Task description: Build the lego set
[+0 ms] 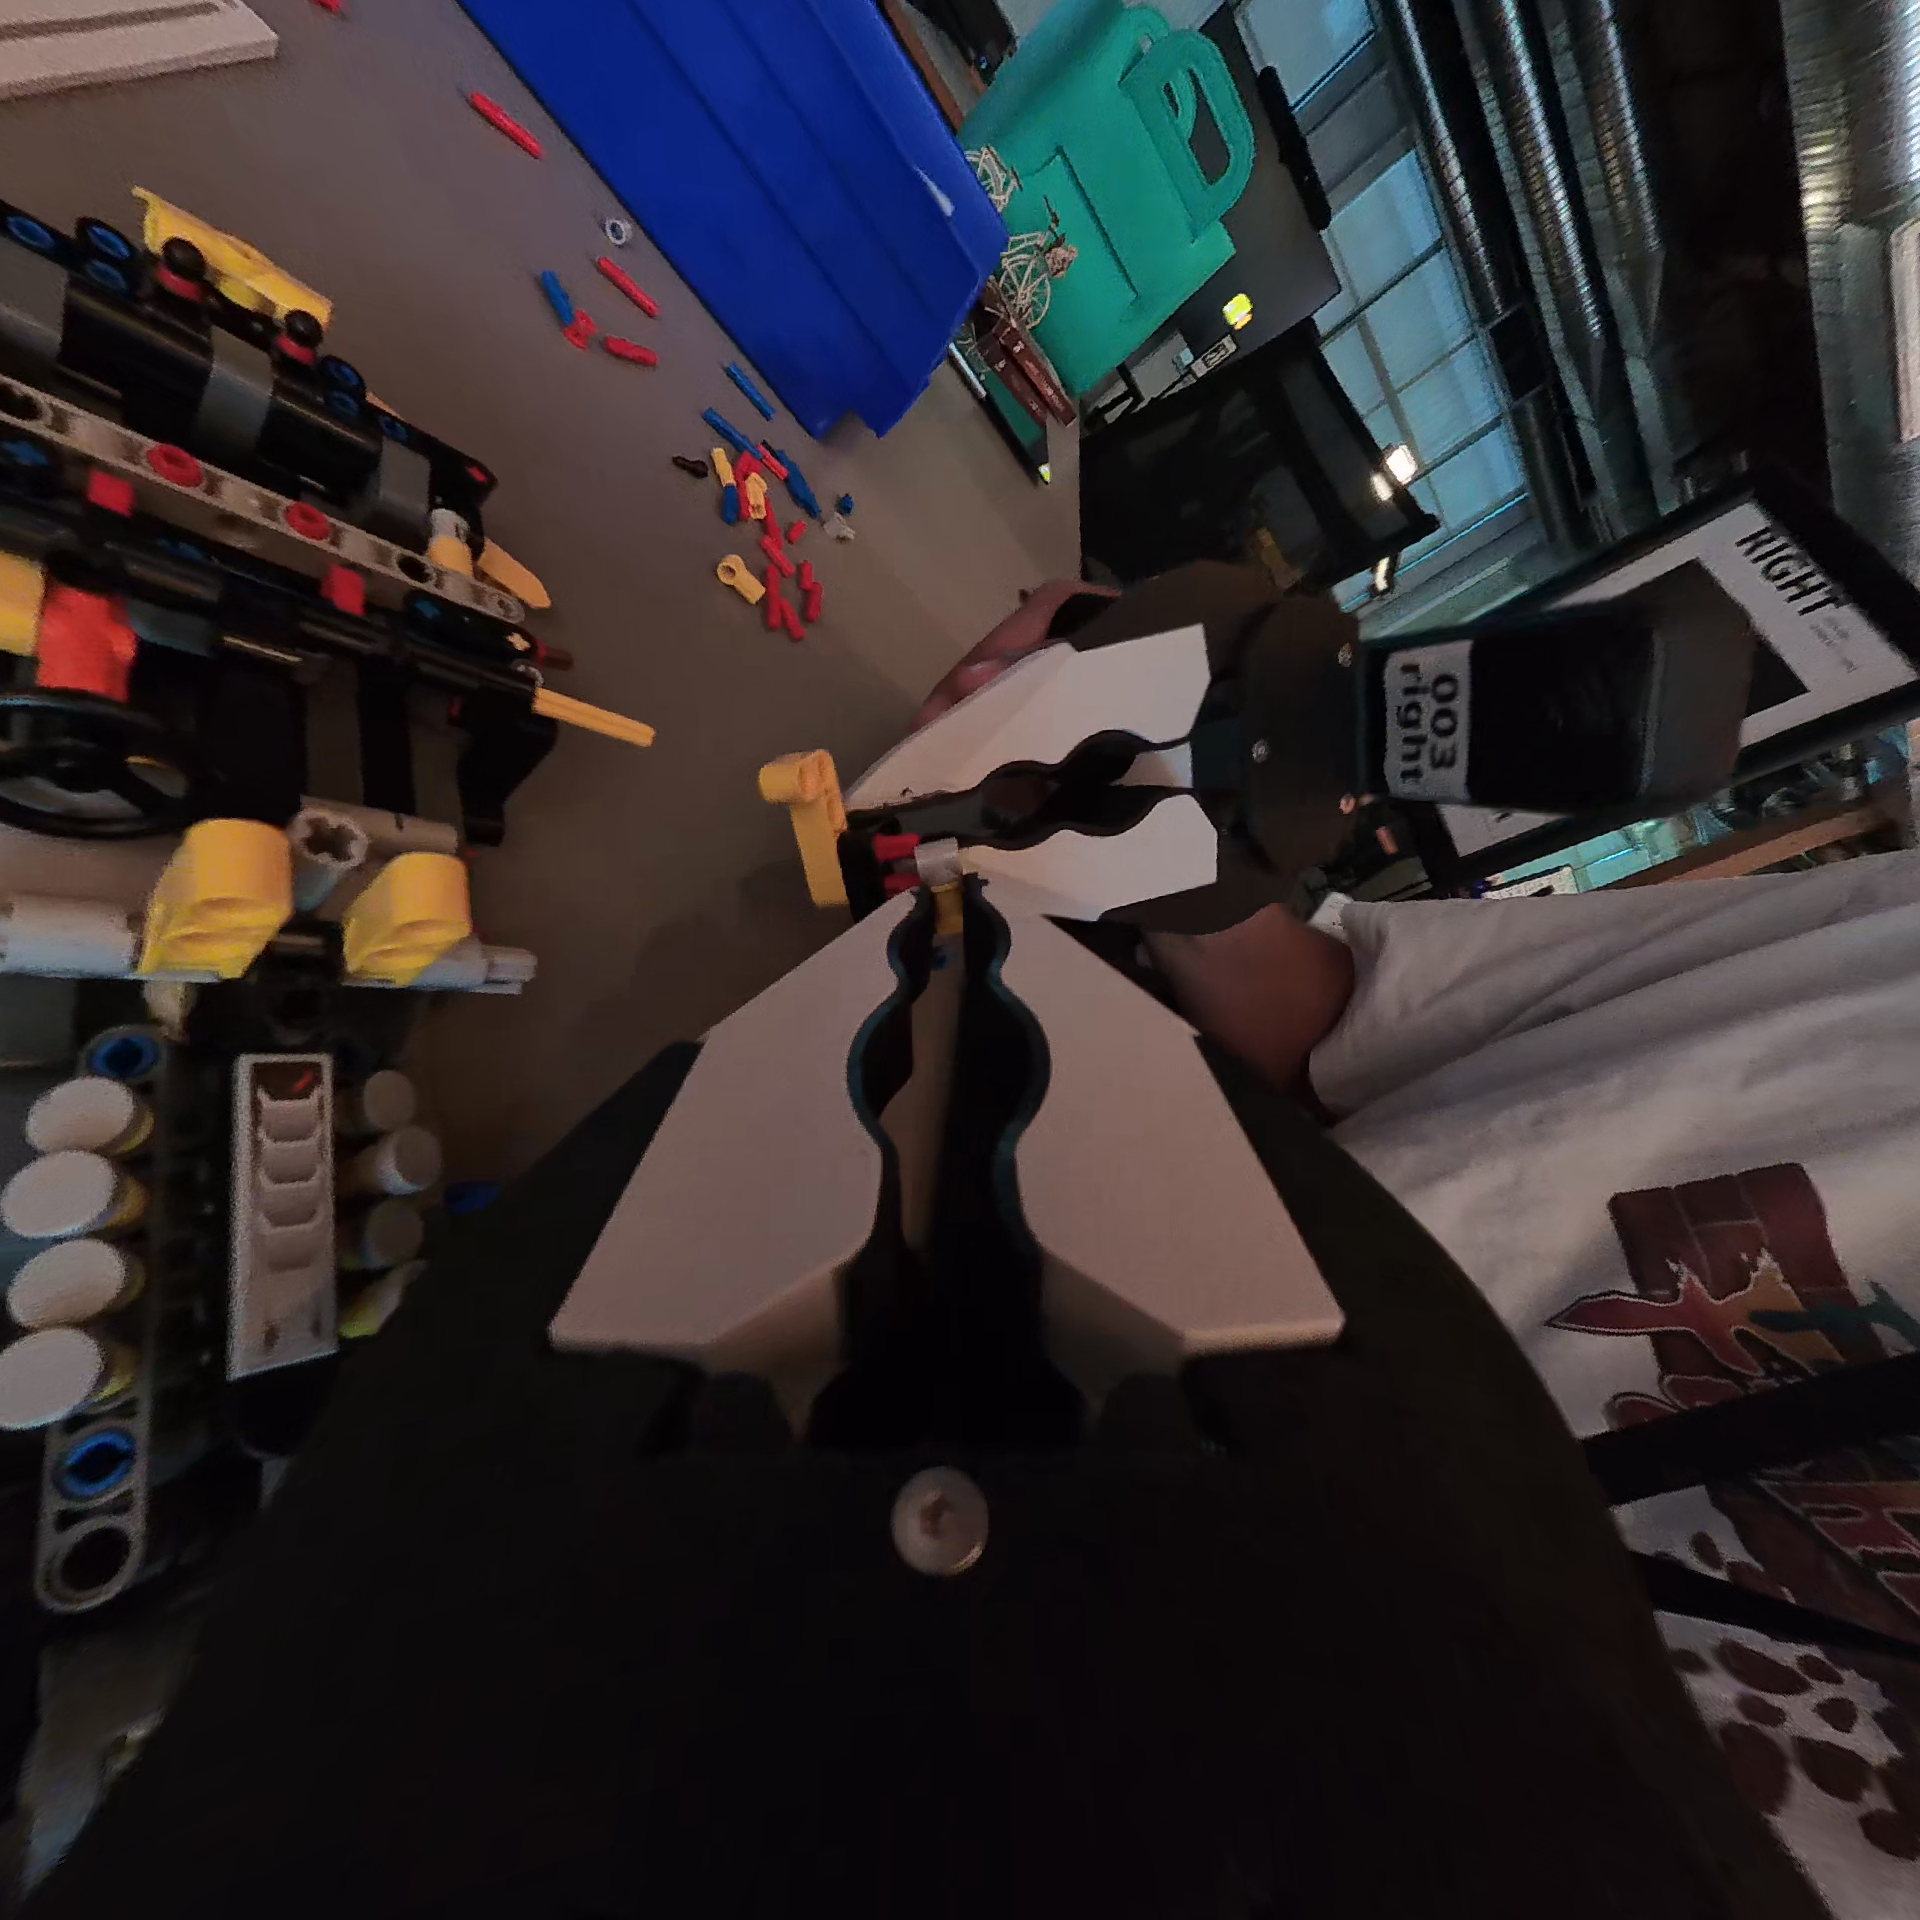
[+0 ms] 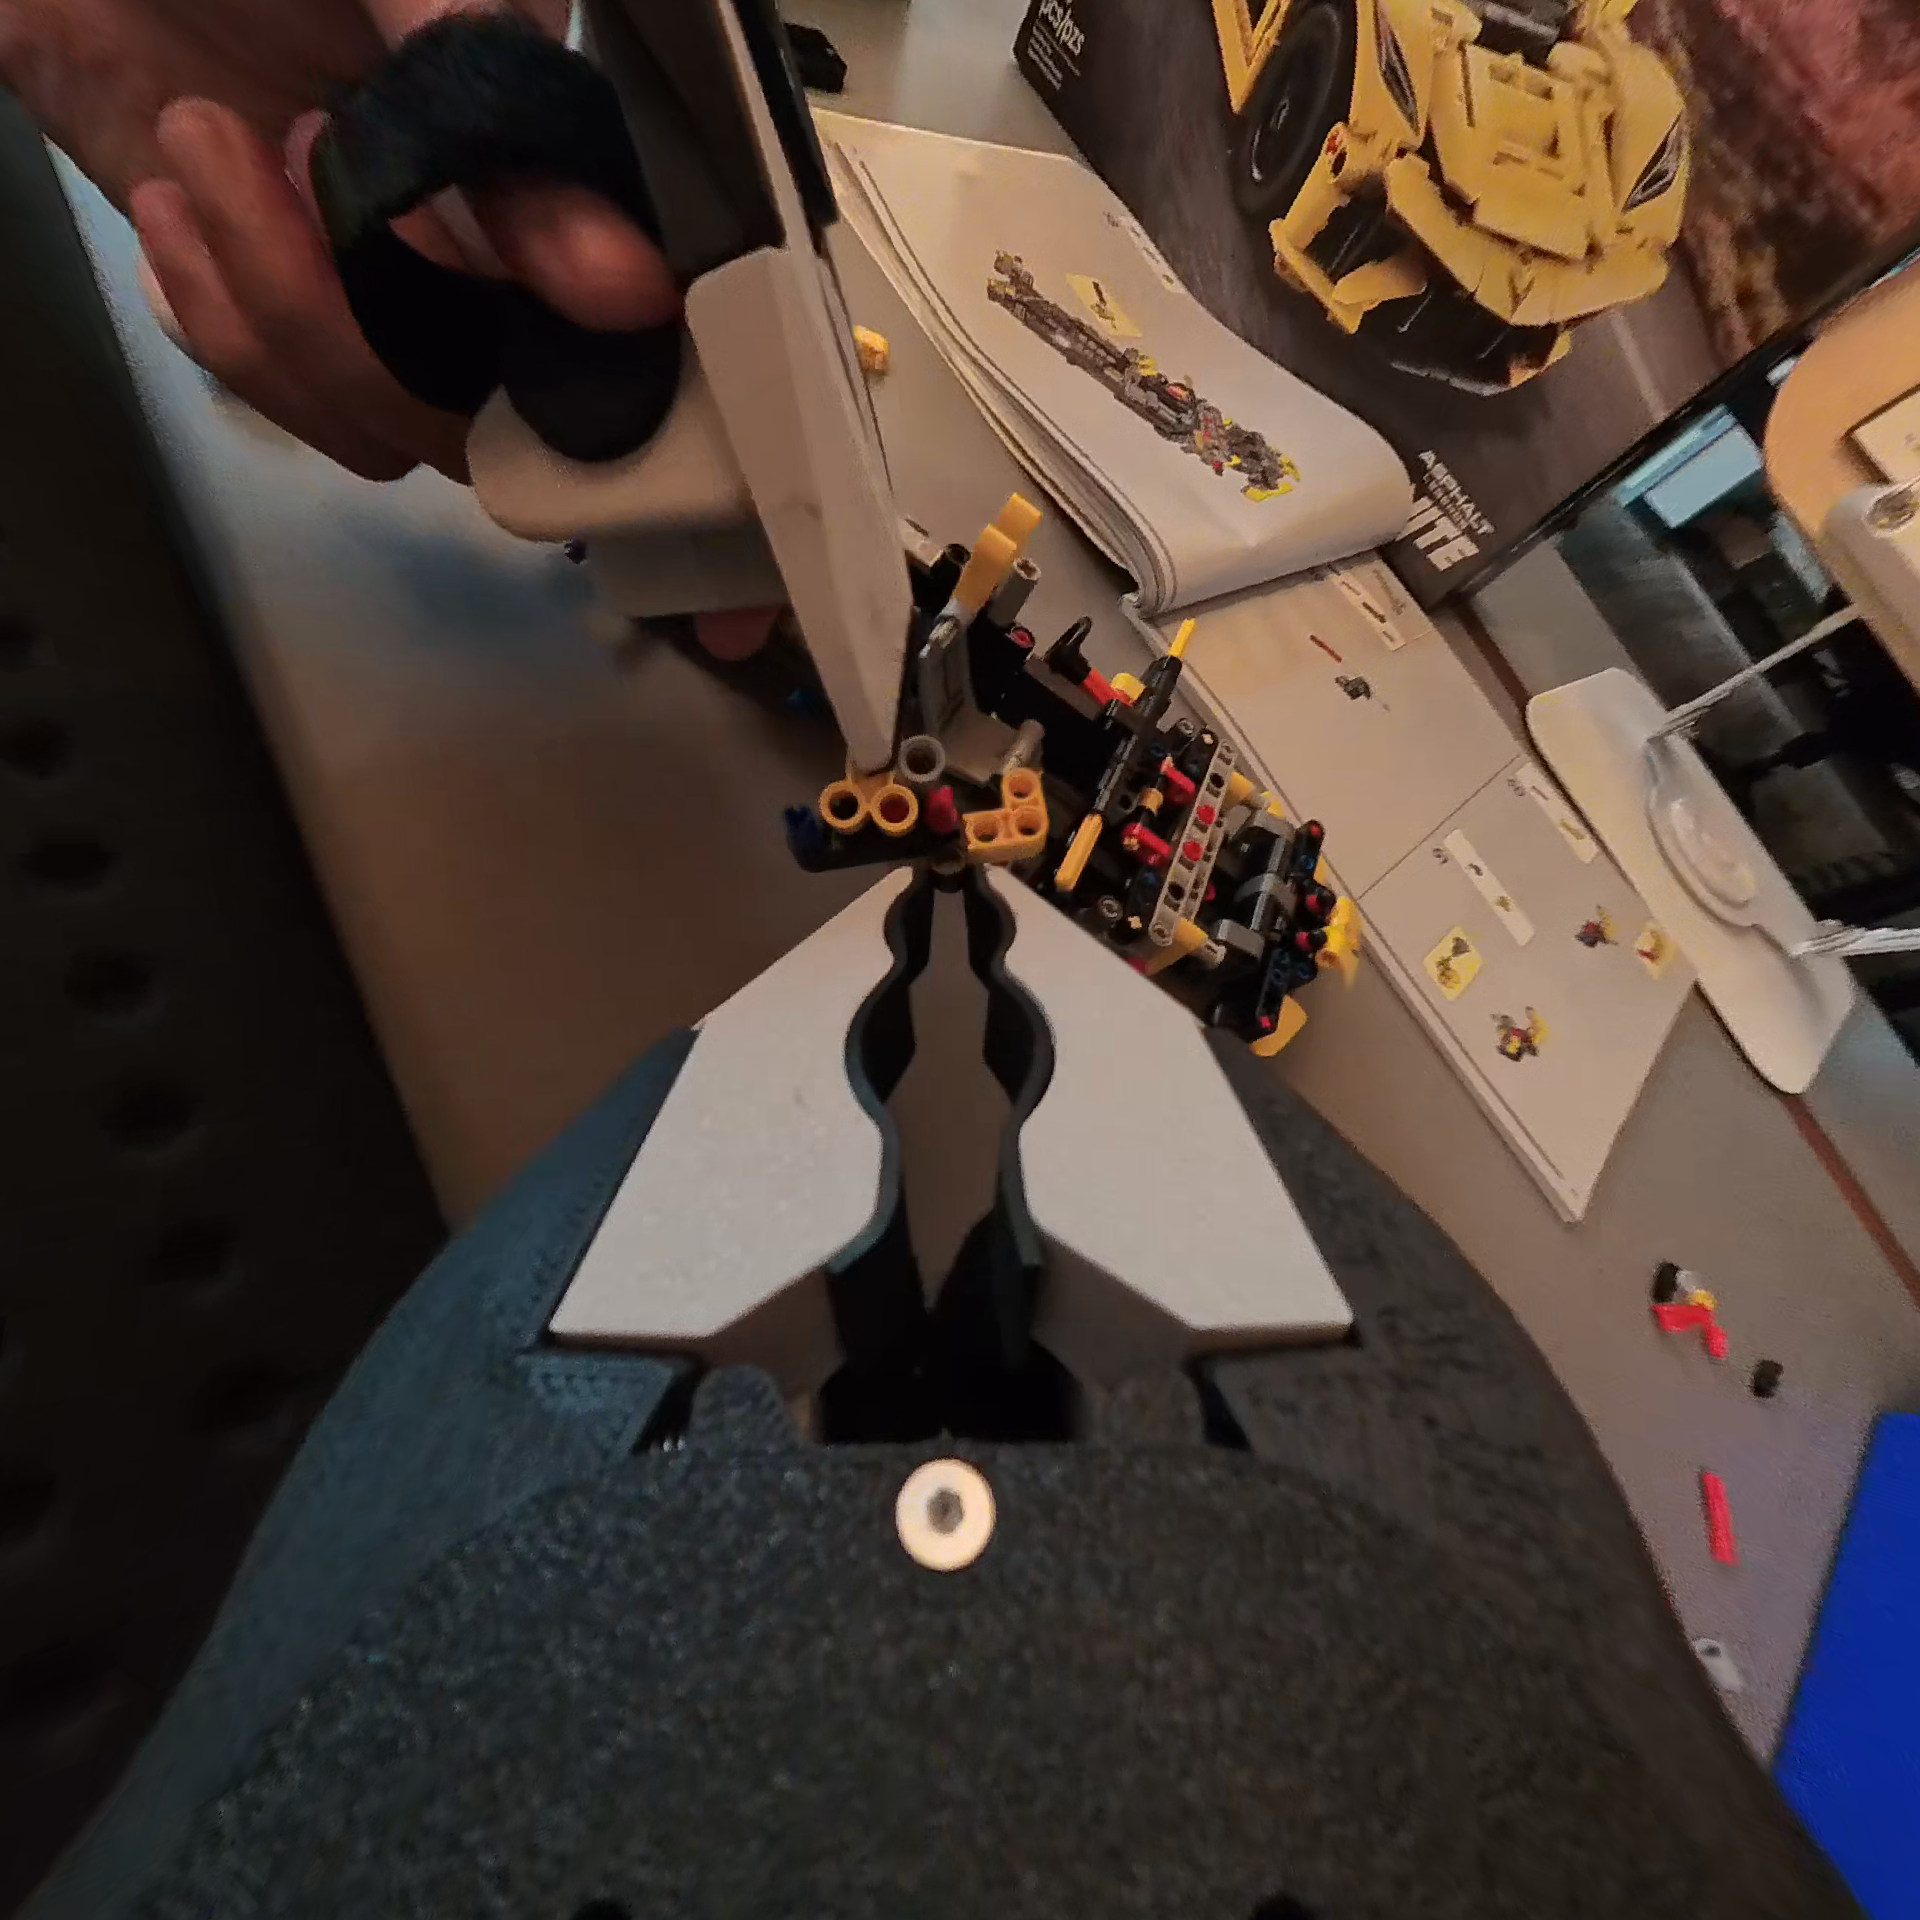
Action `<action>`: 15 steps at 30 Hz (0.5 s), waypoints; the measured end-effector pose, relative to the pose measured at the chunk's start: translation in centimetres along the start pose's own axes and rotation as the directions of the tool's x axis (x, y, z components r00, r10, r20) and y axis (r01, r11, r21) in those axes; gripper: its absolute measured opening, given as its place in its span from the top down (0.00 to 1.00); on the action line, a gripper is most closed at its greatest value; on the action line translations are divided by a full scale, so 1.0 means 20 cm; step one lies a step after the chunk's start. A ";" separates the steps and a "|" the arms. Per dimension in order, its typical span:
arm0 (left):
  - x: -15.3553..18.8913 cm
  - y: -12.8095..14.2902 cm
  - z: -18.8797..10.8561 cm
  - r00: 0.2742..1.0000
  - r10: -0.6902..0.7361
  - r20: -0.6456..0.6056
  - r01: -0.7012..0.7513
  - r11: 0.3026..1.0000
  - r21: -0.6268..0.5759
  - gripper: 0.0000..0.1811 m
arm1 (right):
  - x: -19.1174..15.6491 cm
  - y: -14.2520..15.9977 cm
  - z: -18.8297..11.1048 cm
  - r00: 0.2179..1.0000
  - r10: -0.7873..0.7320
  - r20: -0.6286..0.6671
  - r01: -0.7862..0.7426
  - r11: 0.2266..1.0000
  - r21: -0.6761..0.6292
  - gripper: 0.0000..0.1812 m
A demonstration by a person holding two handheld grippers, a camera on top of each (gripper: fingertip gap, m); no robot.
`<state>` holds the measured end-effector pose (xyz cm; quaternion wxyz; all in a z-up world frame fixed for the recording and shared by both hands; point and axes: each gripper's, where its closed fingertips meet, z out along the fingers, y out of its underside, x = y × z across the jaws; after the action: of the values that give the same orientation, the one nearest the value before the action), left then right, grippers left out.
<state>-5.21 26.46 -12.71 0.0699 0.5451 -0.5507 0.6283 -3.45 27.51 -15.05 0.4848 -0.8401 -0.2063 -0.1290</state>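
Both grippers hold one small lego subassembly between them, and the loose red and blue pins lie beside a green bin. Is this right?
Not quite: the bin is blue, as the left wrist view shows. Both the left gripper and right gripper do hold the small subassembly, and loose pins lie beside it.

looks like an office or lab workspace: grey bench (image 1: 644, 852) strewn with small red, blue and yellow plastic pins (image 1: 764, 520), blue plastic storage bin (image 1: 748, 197), open paper instruction booklet (image 2: 1143, 416), big gridded windows (image 1: 1423, 343), exposed silver ceiling ducts (image 1: 1579, 156).
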 end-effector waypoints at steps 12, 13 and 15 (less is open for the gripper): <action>0.08 -0.04 -0.03 0.985 -0.076 -0.154 0.082 0.996 0.031 0.97 | 0.01 -0.07 -0.07 0.995 0.085 0.045 -0.089 0.991 0.100 0.97; 0.08 -0.04 -0.03 0.983 -0.088 -0.161 0.093 0.995 0.024 0.97 | 0.01 -0.06 -0.07 0.995 0.088 0.054 -0.093 0.991 0.099 0.97; 0.08 -0.04 -0.02 0.975 -0.118 -0.189 0.124 0.992 0.017 0.97 | 0.00 -0.06 -0.07 0.987 0.135 0.091 -0.145 0.984 0.108 0.97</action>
<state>-5.67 26.28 -10.93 0.1520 0.5168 -0.4985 0.6792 -4.10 26.83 -13.39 0.5309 -0.8281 -0.1736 -0.0475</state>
